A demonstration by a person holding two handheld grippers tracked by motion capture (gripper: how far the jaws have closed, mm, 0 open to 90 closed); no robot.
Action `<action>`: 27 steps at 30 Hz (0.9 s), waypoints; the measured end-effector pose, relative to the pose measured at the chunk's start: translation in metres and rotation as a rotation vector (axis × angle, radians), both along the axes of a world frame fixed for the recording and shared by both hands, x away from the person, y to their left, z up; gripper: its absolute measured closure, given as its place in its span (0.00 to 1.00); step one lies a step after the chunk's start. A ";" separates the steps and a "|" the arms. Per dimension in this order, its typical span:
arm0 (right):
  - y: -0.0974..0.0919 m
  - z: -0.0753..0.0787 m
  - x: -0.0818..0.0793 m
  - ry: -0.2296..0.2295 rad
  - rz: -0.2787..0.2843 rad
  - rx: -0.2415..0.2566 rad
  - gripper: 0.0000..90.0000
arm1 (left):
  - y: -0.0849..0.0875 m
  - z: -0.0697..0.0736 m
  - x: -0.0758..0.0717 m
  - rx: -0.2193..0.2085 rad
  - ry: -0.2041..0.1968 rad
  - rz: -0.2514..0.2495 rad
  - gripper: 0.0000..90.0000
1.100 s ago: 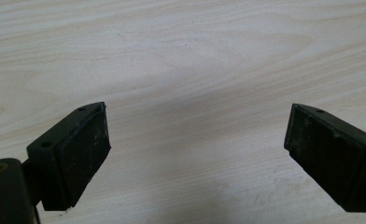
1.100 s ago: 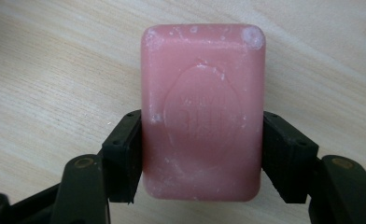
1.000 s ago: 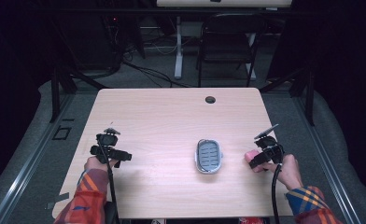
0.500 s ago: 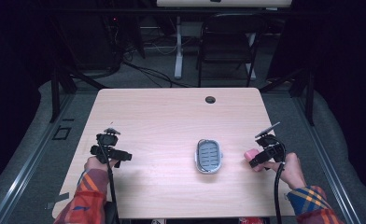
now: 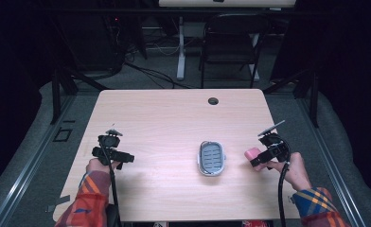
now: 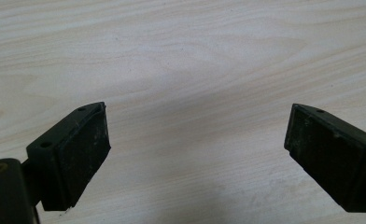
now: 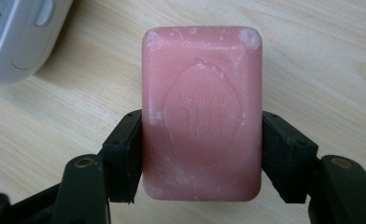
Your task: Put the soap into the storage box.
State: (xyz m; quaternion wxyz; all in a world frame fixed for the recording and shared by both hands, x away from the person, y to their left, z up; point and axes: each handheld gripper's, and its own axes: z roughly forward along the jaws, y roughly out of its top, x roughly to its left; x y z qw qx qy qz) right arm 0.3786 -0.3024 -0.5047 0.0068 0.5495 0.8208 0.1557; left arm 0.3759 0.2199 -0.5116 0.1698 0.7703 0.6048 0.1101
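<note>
A pink bar of soap (image 7: 202, 112) with a stamped oval sits between the jaws of my right gripper (image 7: 202, 156), which press on both its long sides. From above, the soap (image 5: 252, 153) and right gripper (image 5: 258, 161) are near the table's right edge, a short way right of a grey soap dish (image 5: 212, 158). A corner of the dish (image 7: 17, 37) appears at the upper left of the right gripper view. My left gripper (image 5: 124, 158) rests at the table's left side; its jaws (image 6: 197, 158) stand wide apart over bare wood.
The light wooden table (image 5: 174, 118) has a round cable hole (image 5: 213, 100) near its far edge. A dark folding chair (image 5: 231, 45) and a white desk leg (image 5: 180, 47) stand beyond the table. Cables trail from both grippers toward the near edge.
The right gripper with the soap has shifted slightly; the left gripper and dish stay put.
</note>
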 end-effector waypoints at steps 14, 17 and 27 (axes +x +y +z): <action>0.006 0.018 0.004 -0.016 0.040 0.004 0.41 | -0.002 -0.001 0.001 0.004 -0.004 -0.008 0.07; 0.009 0.021 0.006 -0.018 0.045 0.003 0.41 | -0.003 0.000 0.001 0.004 -0.004 -0.010 0.07; 0.024 0.030 0.008 -0.028 0.086 0.000 0.41 | -0.002 0.000 0.000 0.004 -0.003 -0.017 0.07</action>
